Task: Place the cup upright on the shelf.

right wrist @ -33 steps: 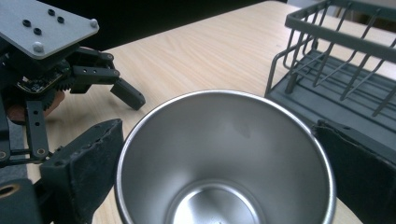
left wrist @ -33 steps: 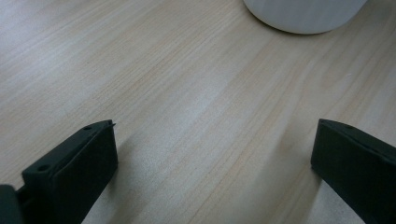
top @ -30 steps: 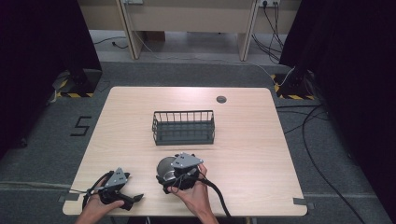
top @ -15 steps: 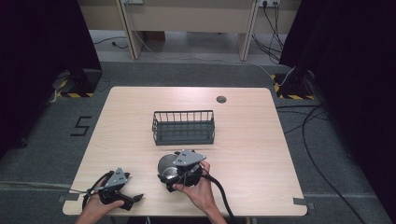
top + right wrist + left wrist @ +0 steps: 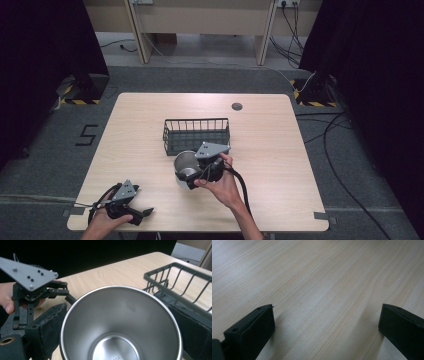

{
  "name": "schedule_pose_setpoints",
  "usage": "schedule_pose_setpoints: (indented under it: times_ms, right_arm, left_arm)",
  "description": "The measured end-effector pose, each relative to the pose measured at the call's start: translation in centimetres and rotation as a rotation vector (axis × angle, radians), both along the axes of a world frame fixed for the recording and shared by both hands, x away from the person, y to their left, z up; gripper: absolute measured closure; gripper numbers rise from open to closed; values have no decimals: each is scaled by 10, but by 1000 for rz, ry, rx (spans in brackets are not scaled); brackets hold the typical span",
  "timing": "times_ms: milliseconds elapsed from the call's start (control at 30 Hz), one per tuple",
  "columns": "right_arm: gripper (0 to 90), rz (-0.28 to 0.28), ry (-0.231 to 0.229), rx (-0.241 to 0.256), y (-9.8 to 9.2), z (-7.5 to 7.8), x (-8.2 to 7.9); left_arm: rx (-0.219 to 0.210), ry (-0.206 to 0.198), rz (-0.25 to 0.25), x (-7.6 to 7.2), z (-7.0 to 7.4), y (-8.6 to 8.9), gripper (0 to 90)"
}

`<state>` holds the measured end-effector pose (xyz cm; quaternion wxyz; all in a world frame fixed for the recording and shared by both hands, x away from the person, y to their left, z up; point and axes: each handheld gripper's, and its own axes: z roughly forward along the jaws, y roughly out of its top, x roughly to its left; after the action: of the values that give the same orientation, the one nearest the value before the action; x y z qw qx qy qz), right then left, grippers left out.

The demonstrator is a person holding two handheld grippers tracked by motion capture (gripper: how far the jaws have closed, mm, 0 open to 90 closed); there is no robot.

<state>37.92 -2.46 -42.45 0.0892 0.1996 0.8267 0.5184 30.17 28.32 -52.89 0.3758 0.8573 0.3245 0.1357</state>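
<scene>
Centre of the high view, just below the middle of the frame: the right gripper has a steel cup clamped between its jaws, the person's right hand wrapped round the handle. In the right gripper view the cup takes up the lower middle, mouth open toward the camera, shiny inside, one black jaw pressed to its wall on each side. The cup sits just below a dark wire basket in the high view, close to its near edge; I cannot tell whether they touch. The basket runs across the upper right of the right gripper view.

Down at the lower left of the high view, the left gripper rests low on the pale wood surface, held by the left hand. Its own view shows both jaws spread wide, bare wood grain between them, nothing gripped. That gripper also appears at the upper left of the right gripper view, beyond the cup.
</scene>
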Motion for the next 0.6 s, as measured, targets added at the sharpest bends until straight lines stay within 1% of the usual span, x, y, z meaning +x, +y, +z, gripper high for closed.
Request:
schedule_pose_setpoints:
  times_ms: [33,67,100,133,167,200,267,300,367,400,433,500,533,567,600]
  right_arm:
    - [61,-1,-1,5,-1,5,5]
    - [61,-1,-1,5,-1,5,5]
    - [61,-6,1,9,-3,10,10]
    - [61,-6,1,9,-3,10,10]
    - [61,-9,-6,9,-4,16,15]
    - [61,-9,-6,9,-4,16,15]
    - [61,-17,-17,11,-5,26,22]
    - [61,-18,-12,14,-5,29,25]
    - [61,-21,-15,14,-6,36,30]
    - [61,-21,-15,14,-6,36,30]
    - [61,-25,-19,13,-6,42,36]
    - [61,-27,-18,12,-6,45,39]
    - [61,-28,-14,11,-6,49,45]
    - [61,-28,-14,11,-6,49,45]
    - [61,-32,-17,6,-6,54,51]
  left_arm:
    - [-1,0,1,0,0,0,0]
    - [-1,0,1,0,0,0,0]
    - [-1,0,1,0,0,0,0]
    - [-1,0,1,0,0,0,0]
    - [-1,0,1,0,0,0,0]
    - [-1,0,1,0,0,0,0]
    - [-1,0,1,0,0,0,0]
    - [-1,0,1,0,0,0,0]
    - [0,0,1,0,0,0,0]
    - [-1,1,1,0,0,0,0]
    - [0,1,2,0,0,0,0]
    - [-1,1,1,0,0,0,0]
    - [-1,1,2,0,0,0,0]
    - [-1,1,2,0,0,0,0]
    - [0,2,0,0,0,0,0]
